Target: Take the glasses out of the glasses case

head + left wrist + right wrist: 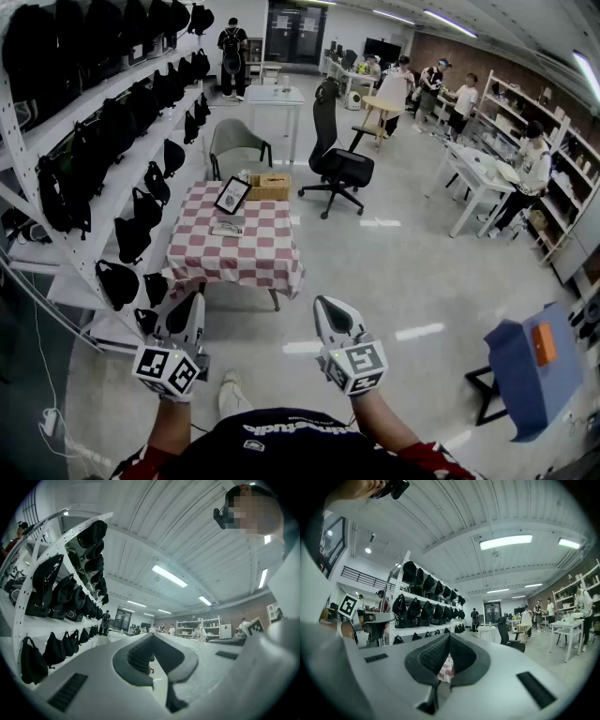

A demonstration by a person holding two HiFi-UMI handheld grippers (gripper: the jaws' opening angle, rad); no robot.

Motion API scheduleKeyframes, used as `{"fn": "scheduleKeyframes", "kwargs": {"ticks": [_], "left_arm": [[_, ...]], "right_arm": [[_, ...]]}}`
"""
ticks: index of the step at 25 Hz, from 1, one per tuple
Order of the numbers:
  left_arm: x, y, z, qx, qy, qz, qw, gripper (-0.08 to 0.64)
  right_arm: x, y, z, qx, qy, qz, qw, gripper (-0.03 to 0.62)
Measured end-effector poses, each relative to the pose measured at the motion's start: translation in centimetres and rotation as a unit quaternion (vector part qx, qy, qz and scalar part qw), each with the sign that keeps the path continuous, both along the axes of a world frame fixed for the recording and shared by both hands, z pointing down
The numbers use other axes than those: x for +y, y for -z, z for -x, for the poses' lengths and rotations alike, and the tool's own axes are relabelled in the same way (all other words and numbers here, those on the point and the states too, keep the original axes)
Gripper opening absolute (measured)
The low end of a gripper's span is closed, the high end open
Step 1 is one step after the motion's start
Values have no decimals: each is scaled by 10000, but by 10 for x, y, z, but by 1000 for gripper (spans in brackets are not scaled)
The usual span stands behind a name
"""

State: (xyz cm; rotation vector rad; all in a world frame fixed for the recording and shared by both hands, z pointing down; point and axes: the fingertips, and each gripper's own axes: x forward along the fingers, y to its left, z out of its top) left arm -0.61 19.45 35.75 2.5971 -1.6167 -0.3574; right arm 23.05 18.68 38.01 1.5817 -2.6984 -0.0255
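A small table with a red-and-white checked cloth (246, 253) stands some way ahead of me on the floor. On it lies a small pale flat object (228, 228), too small to tell whether it is the glasses case. Behind it are a dark framed tablet (232, 195) and a wicker box (270, 187). My left gripper (187, 303) and right gripper (325, 306) are held side by side in front of me, well short of the table. Both are shut with nothing between their pads, as the left gripper view (151, 637) and the right gripper view (448, 637) show.
White shelves with several black bags (112, 141) run along the left. A black office chair (337, 164), a grey armchair (234, 141) and a white table (277, 97) stand beyond the checked table. Several people work at desks at the back right. A blue stand (530, 370) is at my right.
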Motion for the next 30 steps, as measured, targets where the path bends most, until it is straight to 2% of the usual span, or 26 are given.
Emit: {"fn": "scheduleKeyframes", "kwargs": {"ticks": [12, 16, 23, 27, 30], "left_arm": [[4, 4, -6, -92, 45, -11, 9999, 5], [5, 6, -6, -119, 60, -27, 9999, 5], [5, 4, -11, -163, 32, -5, 9999, 5], [5, 0, -10, -176, 11, 35, 9998, 5], [4, -1, -7, -175, 24, 45, 9998, 5]], "right_arm": [[-2, 5, -1, 35, 88, -77, 9999, 3], [1, 12, 1, 80, -24, 74, 9999, 3], [1, 6, -1, -128, 79, -19, 9999, 3], [3, 5, 0, -129, -32, 217, 9997, 3], [-1, 2, 1, -260, -34, 167, 9995, 3]]}}
